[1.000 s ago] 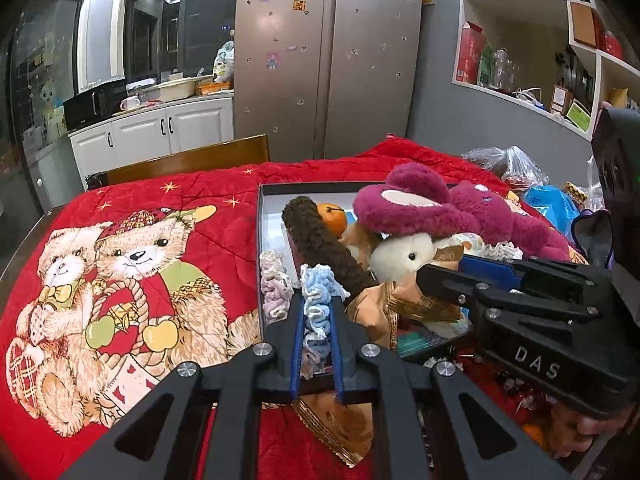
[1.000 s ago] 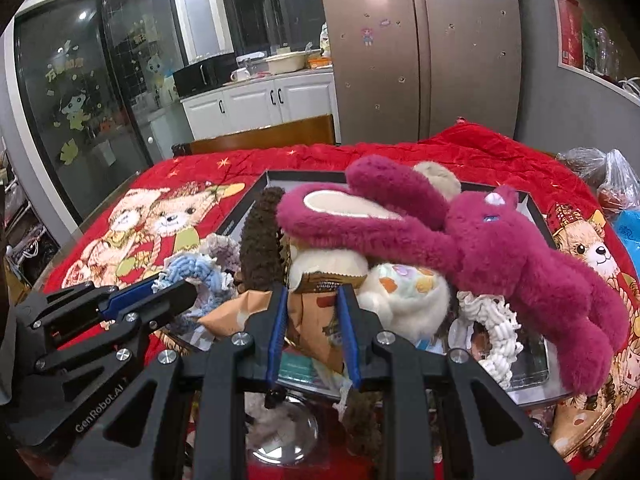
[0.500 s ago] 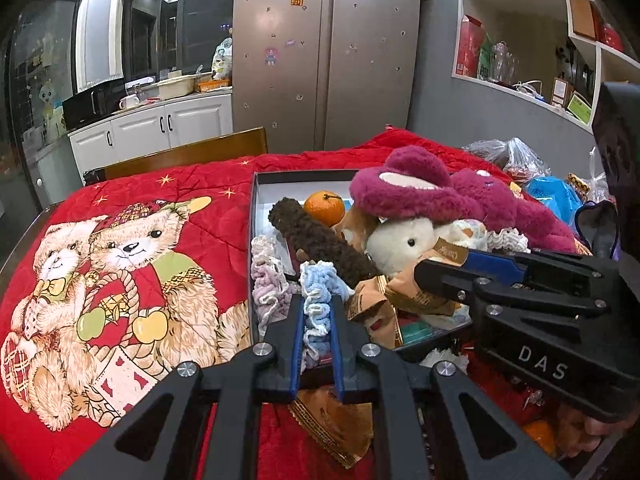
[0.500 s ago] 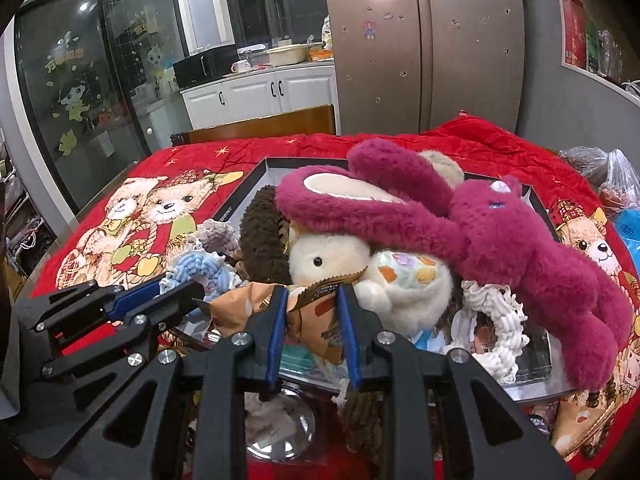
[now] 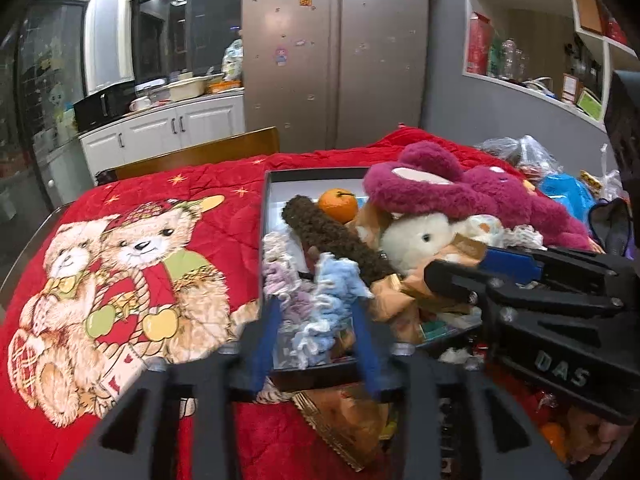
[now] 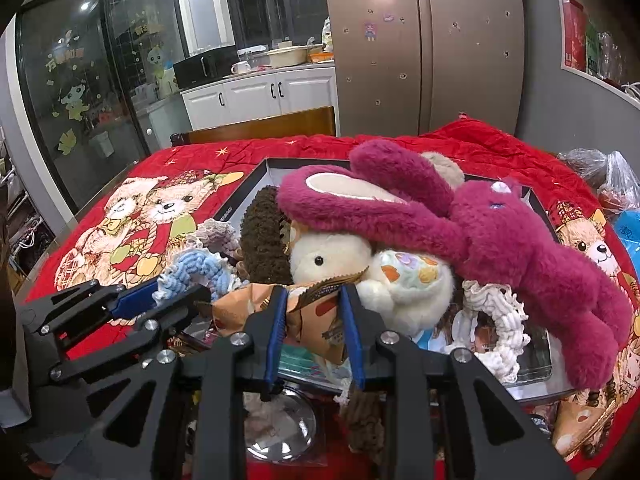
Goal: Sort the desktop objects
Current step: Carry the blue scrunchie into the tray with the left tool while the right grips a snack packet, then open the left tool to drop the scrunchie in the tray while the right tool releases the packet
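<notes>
Left wrist view: the black tray sits at the centre of the bench on a red bear-print blanket, heaped full. Inside it, a blue knitted scrunchie lies at the near edge, between the fingers of the left gripper, whose jaws have just been opening and now stand apart, no longer pressing it. A pale lilac scrunchie lies just beside it at 9 o'clock, a brown fuzzy roll runs toward 11 o'clock, and an orange rests at the far end. A white plush rabbit sits at 2 o'clock under a magenta plush toy.

In the right wrist view, the right gripper has also just been opening; its fingers stand narrowly apart on either side of a crumpled brown snack wrapper at the tray's near edge. A white scrunchie lies at 3 o'clock.
</notes>
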Action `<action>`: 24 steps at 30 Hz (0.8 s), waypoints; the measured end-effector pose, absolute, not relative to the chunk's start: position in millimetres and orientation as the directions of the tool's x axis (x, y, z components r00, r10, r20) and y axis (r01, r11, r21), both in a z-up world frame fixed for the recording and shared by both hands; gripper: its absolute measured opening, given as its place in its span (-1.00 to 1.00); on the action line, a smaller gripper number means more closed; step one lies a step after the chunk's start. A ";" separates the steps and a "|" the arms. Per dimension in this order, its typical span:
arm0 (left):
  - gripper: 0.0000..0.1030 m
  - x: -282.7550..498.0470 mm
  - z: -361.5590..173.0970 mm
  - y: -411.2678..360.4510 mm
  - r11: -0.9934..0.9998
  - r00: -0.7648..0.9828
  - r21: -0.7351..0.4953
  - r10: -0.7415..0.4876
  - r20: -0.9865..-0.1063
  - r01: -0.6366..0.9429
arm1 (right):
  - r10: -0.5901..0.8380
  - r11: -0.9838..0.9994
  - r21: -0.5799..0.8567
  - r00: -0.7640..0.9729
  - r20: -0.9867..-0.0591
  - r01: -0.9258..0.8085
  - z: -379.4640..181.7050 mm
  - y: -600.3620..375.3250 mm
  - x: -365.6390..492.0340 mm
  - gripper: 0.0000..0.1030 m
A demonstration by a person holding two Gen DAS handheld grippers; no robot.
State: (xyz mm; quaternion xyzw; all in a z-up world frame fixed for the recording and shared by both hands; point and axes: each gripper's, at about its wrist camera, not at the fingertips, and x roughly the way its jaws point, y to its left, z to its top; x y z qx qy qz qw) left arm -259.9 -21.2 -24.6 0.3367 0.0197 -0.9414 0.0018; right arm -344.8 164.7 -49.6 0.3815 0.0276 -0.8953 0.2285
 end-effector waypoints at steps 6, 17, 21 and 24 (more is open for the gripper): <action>0.33 -254.7 -19.4 -26.0 -0.994 -0.797 -0.111 0.064 -0.600 0.003 | -0.461 -0.872 0.230 -0.567 -0.683 0.433 -49.7 174.4 -348.9 0.24; 0.55 -252.2 -14.9 -27.5 -0.994 -0.819 -0.107 0.048 -0.571 0.016 | -0.477 -0.867 0.257 -0.565 -0.673 0.426 -46.5 177.0 -347.9 0.35; 0.55 -250.7 -13.4 -27.6 -0.994 -0.821 -0.109 0.049 -0.569 0.016 | -0.487 -0.863 0.271 -0.559 -0.672 0.426 -45.7 178.0 -348.3 0.38; 0.55 -250.7 -13.4 -27.5 -0.994 -0.819 -0.108 0.048 -0.571 0.017 | -0.481 -0.866 0.262 -0.564 -0.671 0.427 -45.3 178.2 -348.1 0.38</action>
